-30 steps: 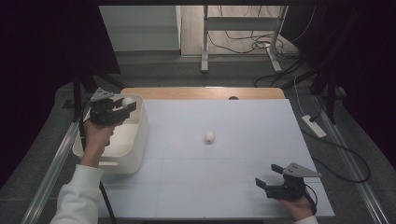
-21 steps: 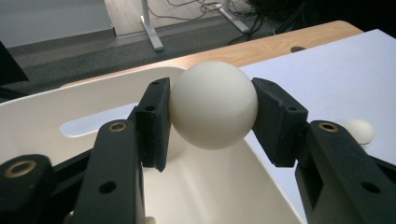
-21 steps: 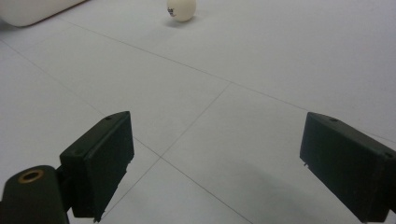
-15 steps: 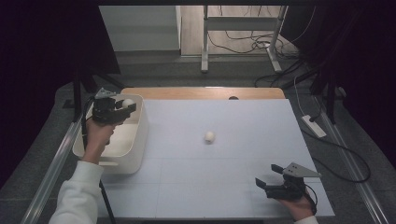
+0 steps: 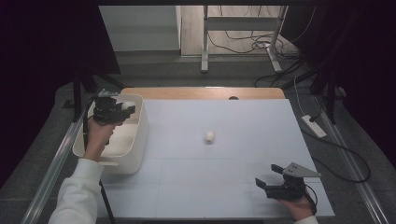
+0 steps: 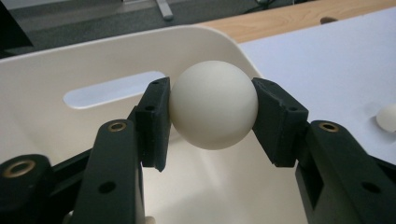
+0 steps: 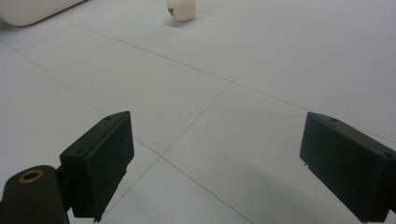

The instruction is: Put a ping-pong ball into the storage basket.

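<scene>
My left gripper (image 5: 125, 107) (image 6: 212, 114) is shut on a white ball (image 6: 213, 104) (image 5: 126, 104) and holds it over the white bin (image 5: 135, 154) (image 6: 70, 60) at the table's left edge. A second white ball (image 5: 209, 136) (image 7: 181, 9) (image 6: 387, 117) lies loose on the white table top near the middle. My right gripper (image 5: 268, 177) (image 7: 217, 163) stands open near the front right corner, low over the table, with nothing between its jaws; the loose ball is far ahead of it.
The white sheet (image 5: 243, 116) covers a wooden table whose bare strip (image 5: 201, 93) shows at the back. A cable and power strip (image 5: 314, 126) lie on the floor at the right. A metal rail (image 5: 51, 168) runs along the left side.
My left gripper, with the ball in it, has drifted slightly left and back over the bin. The right gripper and the loose ball have stayed put.
</scene>
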Available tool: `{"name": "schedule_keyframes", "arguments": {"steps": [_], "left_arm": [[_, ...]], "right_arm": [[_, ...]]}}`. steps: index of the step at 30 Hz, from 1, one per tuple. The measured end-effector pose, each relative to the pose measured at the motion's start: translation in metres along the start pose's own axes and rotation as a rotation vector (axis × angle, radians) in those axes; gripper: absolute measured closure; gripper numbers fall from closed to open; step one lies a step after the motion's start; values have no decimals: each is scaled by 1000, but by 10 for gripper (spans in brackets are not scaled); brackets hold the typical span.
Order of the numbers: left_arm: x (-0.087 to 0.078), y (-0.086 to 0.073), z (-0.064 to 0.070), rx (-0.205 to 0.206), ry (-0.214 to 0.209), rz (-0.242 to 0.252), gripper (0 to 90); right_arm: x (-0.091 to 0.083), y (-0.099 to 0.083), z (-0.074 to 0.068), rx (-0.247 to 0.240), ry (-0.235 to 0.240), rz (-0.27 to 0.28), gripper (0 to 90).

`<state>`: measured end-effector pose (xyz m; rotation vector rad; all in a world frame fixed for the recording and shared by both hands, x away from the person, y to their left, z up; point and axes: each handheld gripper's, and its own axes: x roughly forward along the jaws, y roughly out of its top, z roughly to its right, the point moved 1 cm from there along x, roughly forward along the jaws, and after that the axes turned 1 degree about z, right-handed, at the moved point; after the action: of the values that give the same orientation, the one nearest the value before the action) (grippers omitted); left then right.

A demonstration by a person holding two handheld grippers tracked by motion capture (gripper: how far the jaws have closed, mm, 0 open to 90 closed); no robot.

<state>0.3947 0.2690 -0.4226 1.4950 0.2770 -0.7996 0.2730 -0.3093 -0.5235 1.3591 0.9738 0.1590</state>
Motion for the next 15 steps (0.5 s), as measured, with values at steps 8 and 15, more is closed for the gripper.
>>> {"name": "schedule_keyframes", "arguments": {"steps": [8, 15], "left_arm": [[0, -1, 0, 2, -2, -9, 502], [-1, -1, -1, -3, -7, 0, 501]], "right_arm": [[0, 0, 0, -1, 0, 1, 98], [0, 0, 0, 0, 0, -1, 98]]}}
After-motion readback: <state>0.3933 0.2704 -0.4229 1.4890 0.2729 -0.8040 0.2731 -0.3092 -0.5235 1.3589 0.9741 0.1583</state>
